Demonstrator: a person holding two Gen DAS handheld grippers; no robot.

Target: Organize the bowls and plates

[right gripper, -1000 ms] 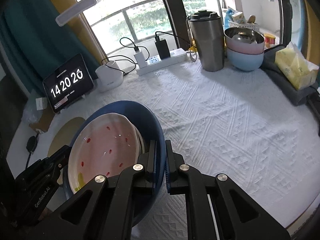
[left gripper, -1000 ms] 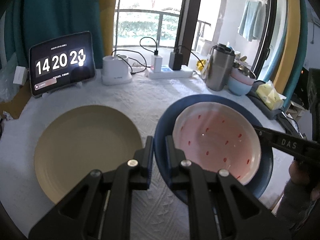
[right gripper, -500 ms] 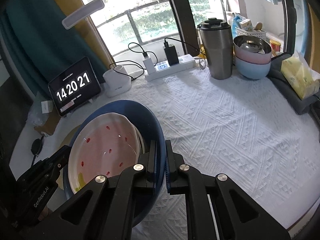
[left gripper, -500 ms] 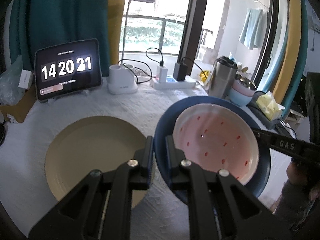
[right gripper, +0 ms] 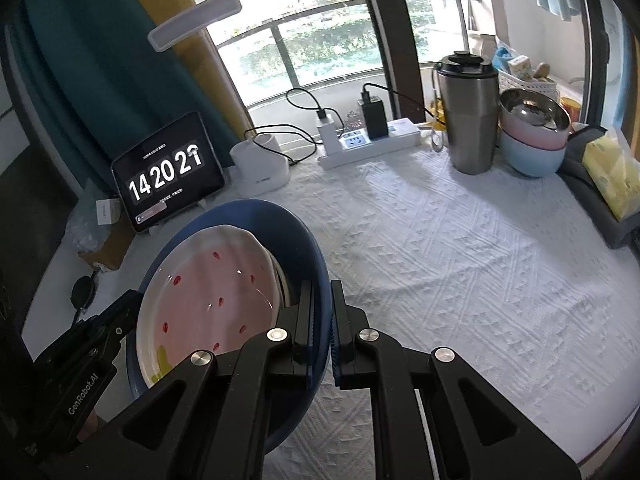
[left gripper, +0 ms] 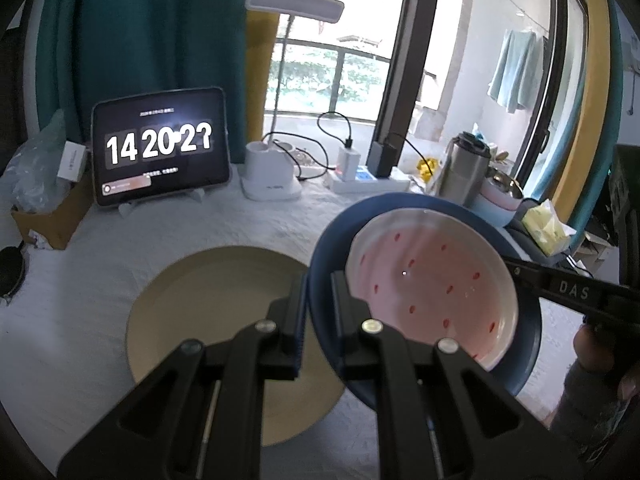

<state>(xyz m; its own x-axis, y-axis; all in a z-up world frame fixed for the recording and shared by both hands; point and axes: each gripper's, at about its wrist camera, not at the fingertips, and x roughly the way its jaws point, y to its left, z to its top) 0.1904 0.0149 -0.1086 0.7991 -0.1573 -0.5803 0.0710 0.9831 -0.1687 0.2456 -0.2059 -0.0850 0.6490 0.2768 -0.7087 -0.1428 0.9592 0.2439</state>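
A dark blue plate (left gripper: 528,344) hangs above the white tablecloth, tilted. In it lies a pink plate with red seed marks (left gripper: 432,288). My left gripper (left gripper: 318,312) is shut on the blue plate's left rim. My right gripper (right gripper: 322,320) is shut on the opposite rim of the blue plate (right gripper: 276,220), with the pink plate (right gripper: 208,292) just left of its fingers. A beige plate (left gripper: 216,312) lies flat on the cloth, below and left of the lifted stack. Stacked bowls (right gripper: 534,136), steel in pink in light blue, stand at the back right.
A tablet clock (left gripper: 160,148), a white lamp base (left gripper: 270,176), a power strip with chargers (right gripper: 368,140) and a steel tumbler (right gripper: 468,112) line the back edge. A yellow tissue pack (right gripper: 612,172) lies at the right edge. The white cloth (right gripper: 460,264) stretches right of the plates.
Both grippers have risen with the blue and pink plates held between them and shifted a little toward the beige plate. The table and back-edge things sit lower in view now.
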